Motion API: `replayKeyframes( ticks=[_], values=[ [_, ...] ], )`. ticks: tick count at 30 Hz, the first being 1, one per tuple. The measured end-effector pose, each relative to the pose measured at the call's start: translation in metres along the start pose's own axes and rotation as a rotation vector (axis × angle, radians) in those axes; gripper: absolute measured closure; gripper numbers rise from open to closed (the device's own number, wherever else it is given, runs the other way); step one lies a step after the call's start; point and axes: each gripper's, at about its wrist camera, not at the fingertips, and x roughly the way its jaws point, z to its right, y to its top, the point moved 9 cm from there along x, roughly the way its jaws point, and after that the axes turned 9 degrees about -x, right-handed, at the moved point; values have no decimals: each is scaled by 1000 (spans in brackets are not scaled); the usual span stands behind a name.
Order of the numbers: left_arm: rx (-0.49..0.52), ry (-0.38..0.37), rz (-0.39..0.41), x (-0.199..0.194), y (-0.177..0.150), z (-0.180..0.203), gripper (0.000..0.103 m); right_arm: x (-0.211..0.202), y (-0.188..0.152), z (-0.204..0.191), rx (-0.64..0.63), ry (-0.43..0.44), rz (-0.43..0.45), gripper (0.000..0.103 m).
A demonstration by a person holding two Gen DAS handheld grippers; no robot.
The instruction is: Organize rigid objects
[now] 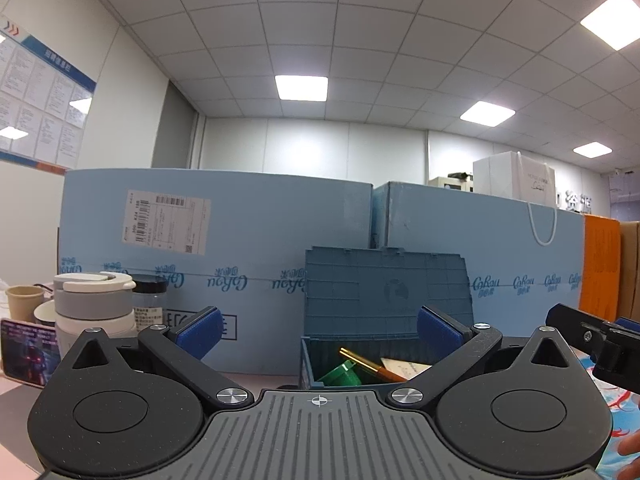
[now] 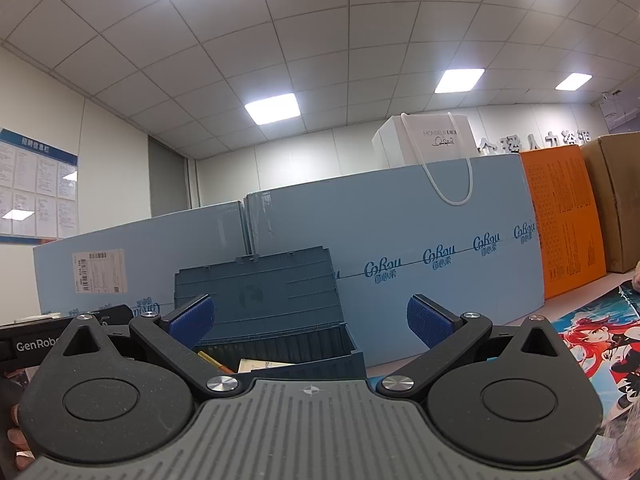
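Bin [image 1: 384,300] at lower centre of both frames, lid propped open for loading; pen [image 1: 370,364], green piece [image 1: 340,374] and card already inside. Left hand-held gripper [image 1: 318,326] and right hand-held gripper [image 2: 310,318] both spread wide, empty, facing bin.

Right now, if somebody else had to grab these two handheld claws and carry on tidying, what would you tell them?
Left gripper: open, holding nothing.
Right gripper: open, holding nothing.
Blue storage box sits ahead of both, lid standing open against the light blue cartons.
Already in the box: a green item, a gold-tipped pen and a paper card.
Cups and a jar stand off to the left, outside the box.
Left to do: whether more goes in is unclear; the lid is not yet closed.
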Motion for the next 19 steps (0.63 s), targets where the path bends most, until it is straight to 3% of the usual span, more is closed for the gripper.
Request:
replayKeyframes(
  ticks=[19],
  values=[
    [-3,26,-3,0,-2,-3,0,1,-2,0,-6,-9,-12,0]
  ],
)
